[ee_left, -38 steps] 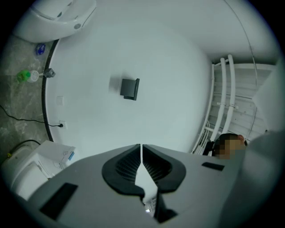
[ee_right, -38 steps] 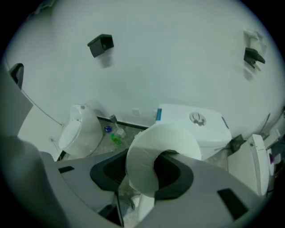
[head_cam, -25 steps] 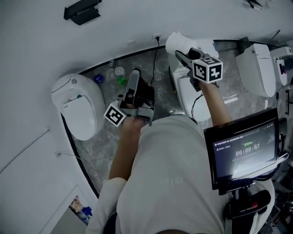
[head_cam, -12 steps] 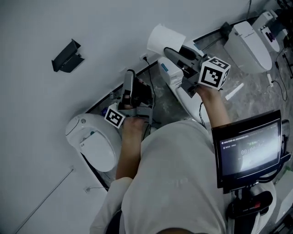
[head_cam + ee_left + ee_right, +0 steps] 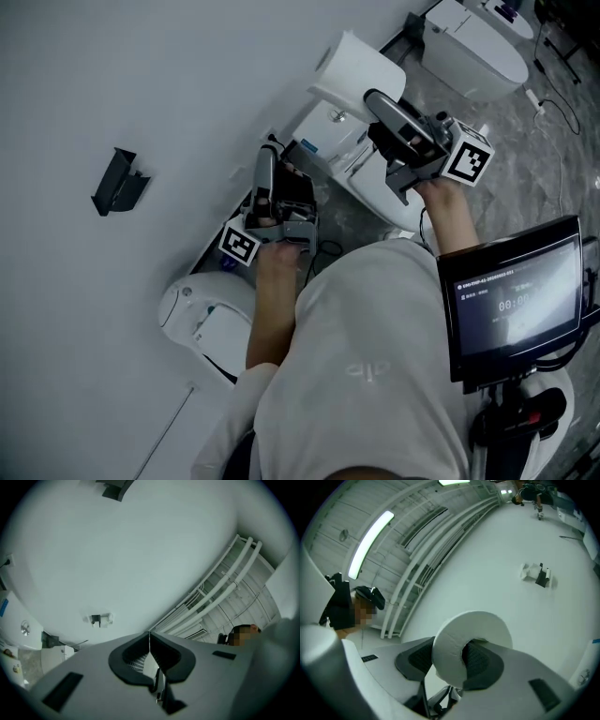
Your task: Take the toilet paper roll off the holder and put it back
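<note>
Right gripper (image 5: 378,100) has the white toilet paper roll (image 5: 360,69). In the right gripper view its jaws are part open and clamped on the roll's (image 5: 487,626) wall. One dark ribbed pad (image 5: 477,657) shows through the core hole and the other jaw sits outside the roll on the left. The roll is off the holder, held up in front of the plain white wall (image 5: 187,84), above the white toilet cistern (image 5: 349,161). It is well apart from the black wall-mounted holder (image 5: 116,183), which sits far left in the head view with nothing on it. Left gripper (image 5: 265,159) points at the wall between the holder and the roll. In the left gripper view its (image 5: 149,635) jaws are closed tip to tip with nothing between them. The black-and-white marker cube (image 5: 241,245) on the left unit sits just above the white toilet bowl (image 5: 202,317). The right unit's matching cube (image 5: 467,161) is over the grey stone floor (image 5: 553,103). A dark monitor screen (image 5: 518,298) is at lower right, beside the person's white shirt (image 5: 361,375). The right gripper view also shows a small black wall fitting (image 5: 542,576) and a long lit ceiling strip (image 5: 370,538). The left gripper view shows white pipes (image 5: 225,588) along the wall.
</note>
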{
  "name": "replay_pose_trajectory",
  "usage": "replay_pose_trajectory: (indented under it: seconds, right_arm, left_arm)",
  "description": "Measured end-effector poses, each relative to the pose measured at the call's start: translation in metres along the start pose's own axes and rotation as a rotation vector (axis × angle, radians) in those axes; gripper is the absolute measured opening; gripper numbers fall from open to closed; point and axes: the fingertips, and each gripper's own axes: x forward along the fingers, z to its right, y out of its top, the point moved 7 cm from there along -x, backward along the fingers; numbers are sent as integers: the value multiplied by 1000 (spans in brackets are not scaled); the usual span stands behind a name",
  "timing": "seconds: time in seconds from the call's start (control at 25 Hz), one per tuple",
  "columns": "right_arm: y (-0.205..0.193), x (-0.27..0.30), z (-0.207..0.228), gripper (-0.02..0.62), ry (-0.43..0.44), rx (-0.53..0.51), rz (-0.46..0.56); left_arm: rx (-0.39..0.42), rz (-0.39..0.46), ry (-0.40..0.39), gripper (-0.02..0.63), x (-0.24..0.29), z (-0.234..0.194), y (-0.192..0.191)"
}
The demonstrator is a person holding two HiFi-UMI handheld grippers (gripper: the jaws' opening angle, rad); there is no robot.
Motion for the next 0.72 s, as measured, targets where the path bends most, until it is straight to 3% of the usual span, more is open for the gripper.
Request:
replay_pose_trajectory:
  seconds: [0.24, 0.48, 0.72]
  right_arm:
    - [8, -30, -2, 179, 46, 71, 146]
    - [6, -41, 0, 179, 54, 119, 195]
    - [3, -40, 0, 179, 54, 138, 193]
  left_arm:
    - [-48, -66, 7, 6, 6, -14, -18]
    - [-69, -114, 11, 6, 9, -20, -28]
    - [-88, -110, 13, 6, 10, -22, -28]
